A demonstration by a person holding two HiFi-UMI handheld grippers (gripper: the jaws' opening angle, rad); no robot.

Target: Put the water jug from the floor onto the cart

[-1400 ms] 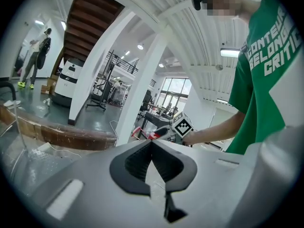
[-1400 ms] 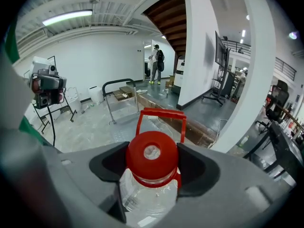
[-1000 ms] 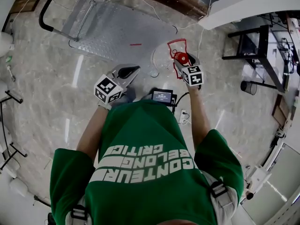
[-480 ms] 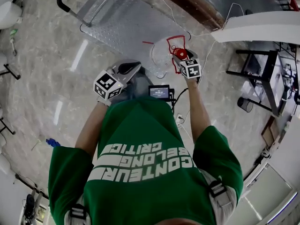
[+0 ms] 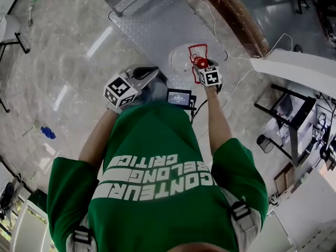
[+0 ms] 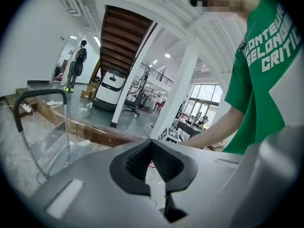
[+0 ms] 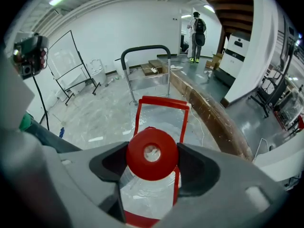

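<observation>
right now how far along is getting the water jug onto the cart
Done: fingers of the right gripper clamp the red cap of the water jug. In hand: it is held by its neck at the cart edge. Left: rest it on the deck and release; whether it already touches isn't clear.

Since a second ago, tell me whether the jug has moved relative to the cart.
Yes. The jug, in the right gripper, has moved closer to the cart, now at its near edge.
</observation>
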